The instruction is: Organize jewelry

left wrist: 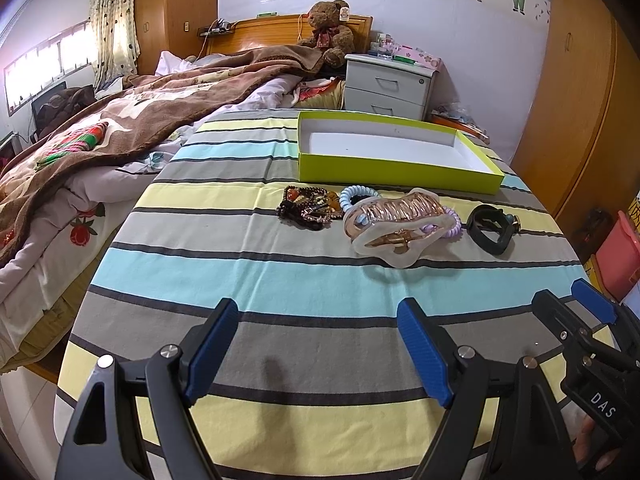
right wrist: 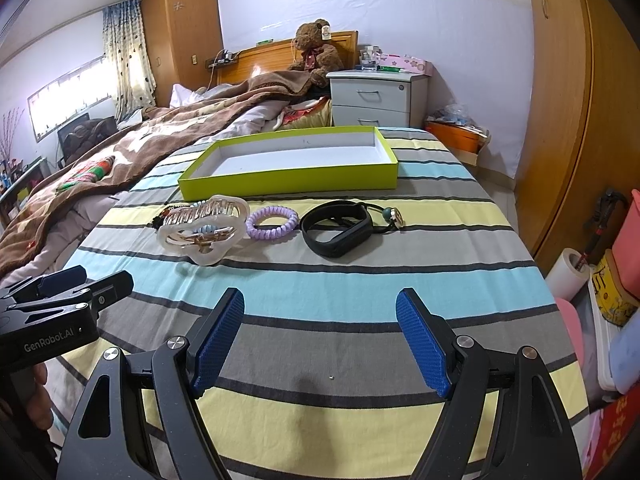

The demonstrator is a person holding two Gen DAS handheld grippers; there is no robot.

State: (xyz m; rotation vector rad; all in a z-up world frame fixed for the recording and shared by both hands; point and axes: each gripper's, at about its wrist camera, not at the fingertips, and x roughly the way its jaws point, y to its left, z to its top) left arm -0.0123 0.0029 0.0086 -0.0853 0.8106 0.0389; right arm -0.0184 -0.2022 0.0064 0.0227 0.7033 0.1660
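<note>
Jewelry [left wrist: 394, 220] bunched mid-surface just before green box [left wrist: 396, 152], both left tongs [left wrist: 320, 352] and right tongs [right wrist: 320, 344] wide apart, empty: risk of snagging tangled neighbours when lifting the hair claw [right wrist: 204, 228].

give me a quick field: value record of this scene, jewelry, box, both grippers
surface: striped cloth
box: green tray, white inside, holds nothing
hair claw: pale clip, lying near the box's front
coil ties: purple right of clip, blue behind it
beads: dark bracelets, leftmost
band: black strap, rightmost
left gripper: open, holds nothing
right gripper: open, holds nothing
</note>
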